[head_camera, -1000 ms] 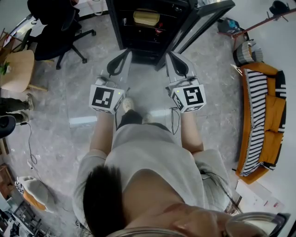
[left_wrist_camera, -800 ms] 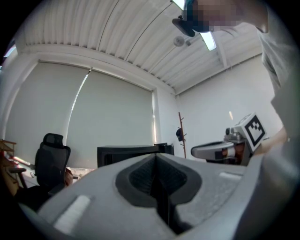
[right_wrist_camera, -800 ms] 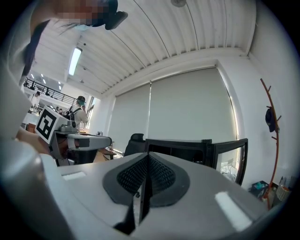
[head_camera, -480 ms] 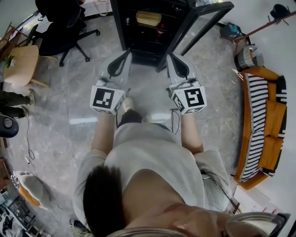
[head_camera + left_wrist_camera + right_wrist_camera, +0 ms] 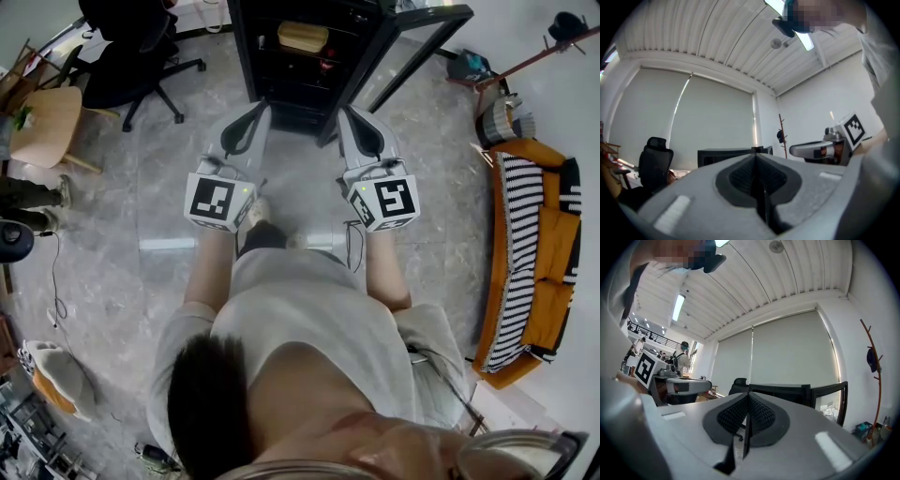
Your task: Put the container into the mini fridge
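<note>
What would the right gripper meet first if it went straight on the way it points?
Probably the open mini fridge, near its lower front; the shut right gripper aims there, though depth is unclear.

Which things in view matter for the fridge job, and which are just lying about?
Job in hand:
mini fridge
its open door
tan container, on a shelf inside the fridge
left gripper and right gripper, both with jaws shut and empty

Lying about:
office chair
wooden table
orange sofa
</note>
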A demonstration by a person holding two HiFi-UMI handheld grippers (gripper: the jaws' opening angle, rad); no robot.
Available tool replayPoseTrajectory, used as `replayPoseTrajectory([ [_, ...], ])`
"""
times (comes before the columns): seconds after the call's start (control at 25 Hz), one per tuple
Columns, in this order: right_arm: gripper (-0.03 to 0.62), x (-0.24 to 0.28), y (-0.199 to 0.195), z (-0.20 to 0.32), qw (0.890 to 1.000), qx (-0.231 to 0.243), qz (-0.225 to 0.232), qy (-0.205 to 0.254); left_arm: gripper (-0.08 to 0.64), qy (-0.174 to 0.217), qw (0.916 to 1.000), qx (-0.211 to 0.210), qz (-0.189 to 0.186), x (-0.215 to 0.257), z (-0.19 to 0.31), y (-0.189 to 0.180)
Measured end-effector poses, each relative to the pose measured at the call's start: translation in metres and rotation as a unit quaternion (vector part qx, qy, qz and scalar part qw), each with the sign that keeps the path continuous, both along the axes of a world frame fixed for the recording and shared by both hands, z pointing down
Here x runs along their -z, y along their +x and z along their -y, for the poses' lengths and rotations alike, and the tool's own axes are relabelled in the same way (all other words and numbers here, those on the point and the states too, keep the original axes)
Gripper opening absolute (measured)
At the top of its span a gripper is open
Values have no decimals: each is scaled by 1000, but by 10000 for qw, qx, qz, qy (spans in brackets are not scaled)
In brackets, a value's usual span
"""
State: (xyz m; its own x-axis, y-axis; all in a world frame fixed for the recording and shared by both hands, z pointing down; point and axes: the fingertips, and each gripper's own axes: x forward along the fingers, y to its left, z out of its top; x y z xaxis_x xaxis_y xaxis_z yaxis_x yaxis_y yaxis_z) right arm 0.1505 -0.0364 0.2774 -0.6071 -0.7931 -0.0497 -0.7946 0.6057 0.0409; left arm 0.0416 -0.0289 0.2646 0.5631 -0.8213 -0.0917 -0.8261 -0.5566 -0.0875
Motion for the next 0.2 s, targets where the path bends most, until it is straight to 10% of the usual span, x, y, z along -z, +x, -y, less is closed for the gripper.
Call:
replayPoseTrajectory([
  [0.2, -3, -1, 4, -6, 9999, 52, 6, 103, 2, 18, 10000, 5, 28, -3, -6, 5],
])
